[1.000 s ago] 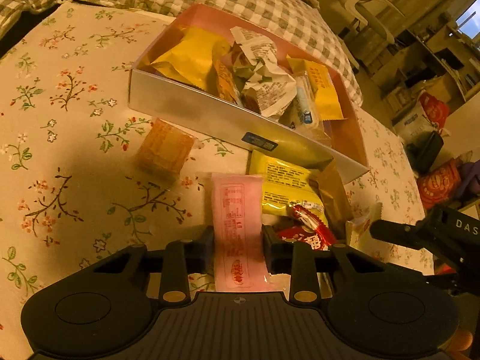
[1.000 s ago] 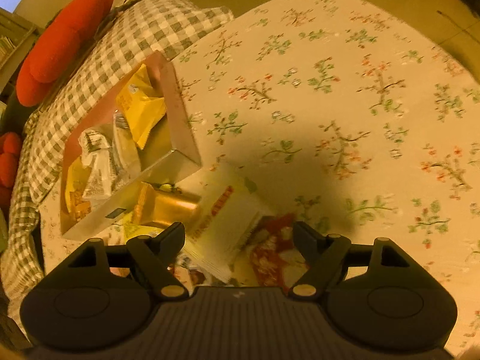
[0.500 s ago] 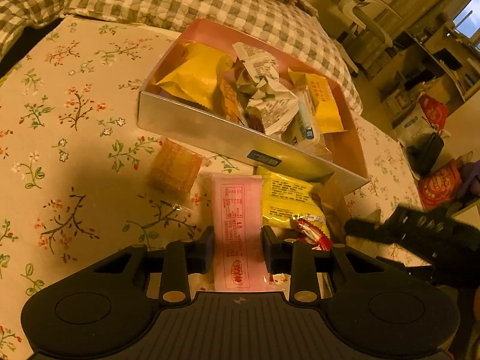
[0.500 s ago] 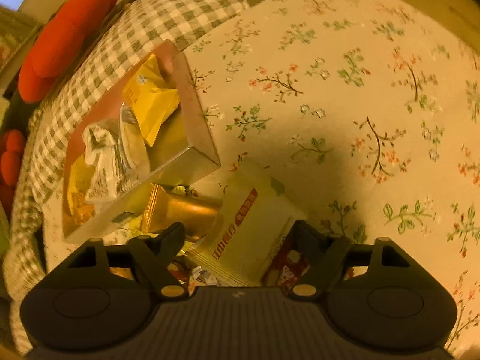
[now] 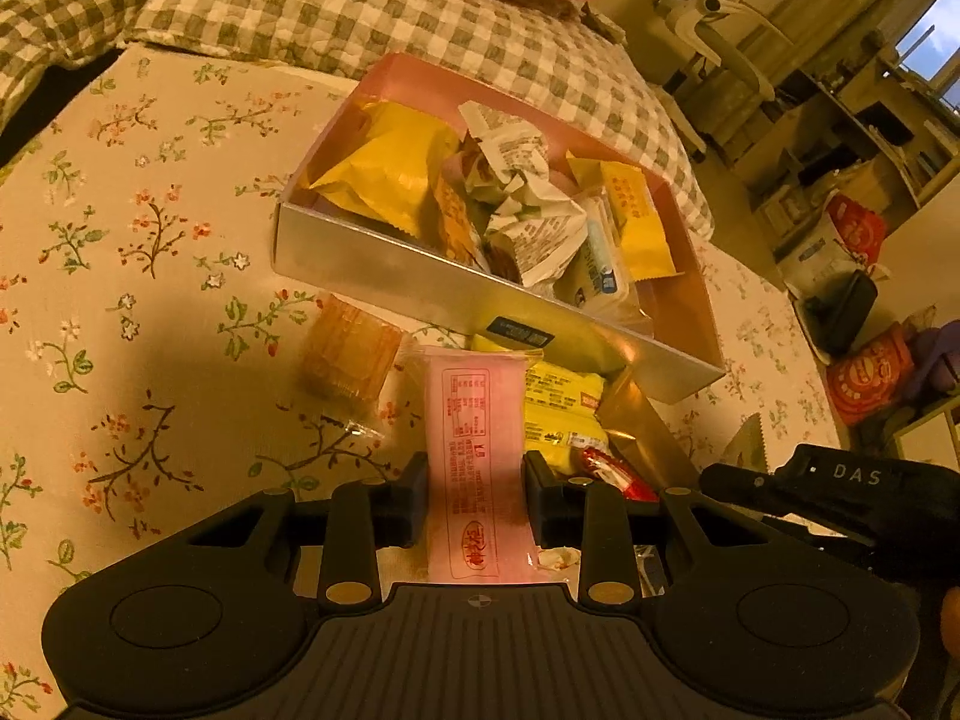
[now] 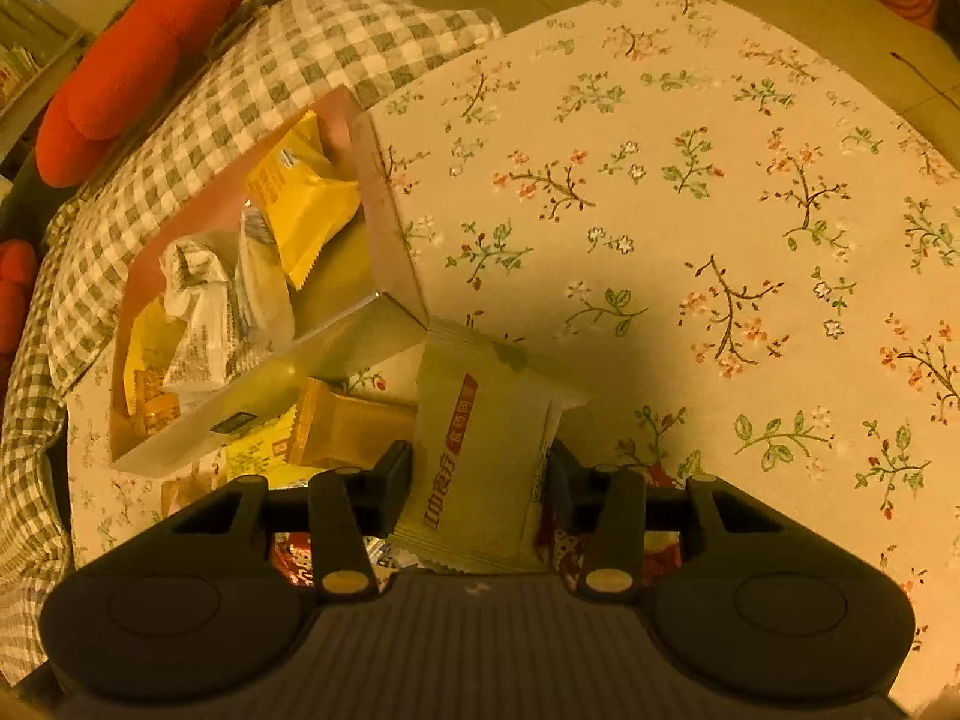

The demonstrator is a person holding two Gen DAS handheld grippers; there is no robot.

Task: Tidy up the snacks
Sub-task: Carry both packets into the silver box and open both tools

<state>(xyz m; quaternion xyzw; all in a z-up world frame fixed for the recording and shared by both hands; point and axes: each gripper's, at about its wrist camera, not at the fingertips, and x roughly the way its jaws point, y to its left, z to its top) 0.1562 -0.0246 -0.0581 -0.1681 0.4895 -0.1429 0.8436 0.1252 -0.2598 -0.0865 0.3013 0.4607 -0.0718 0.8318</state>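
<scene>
My left gripper [image 5: 477, 498] is shut on a pink snack packet [image 5: 474, 456] and holds it above the floral cloth, short of the pink box [image 5: 384, 267]. The box holds several yellow and white packets. My right gripper [image 6: 480, 474] is shut on a cream packet with a red label [image 6: 480, 444], near the box's corner [image 6: 399, 312]. Loose on the cloth lie an orange clear-wrapped snack [image 5: 348, 354], a yellow packet [image 5: 561, 408], a gold packet [image 6: 345, 432] and a red wrapper [image 5: 612, 468]. The right gripper's body shows in the left wrist view [image 5: 840, 486].
A grey checked blanket [image 5: 360, 12] and red cushions [image 6: 138, 60] lie beyond the box. A white chair [image 5: 714, 18], shelves and bags [image 5: 864, 372] stand at the far right. The floral cloth [image 6: 720, 210] stretches to the right of the box.
My right gripper went from open to shut on the cream packet and moved toward the box. My left gripper lifted and carried the pink packet closer to the box.
</scene>
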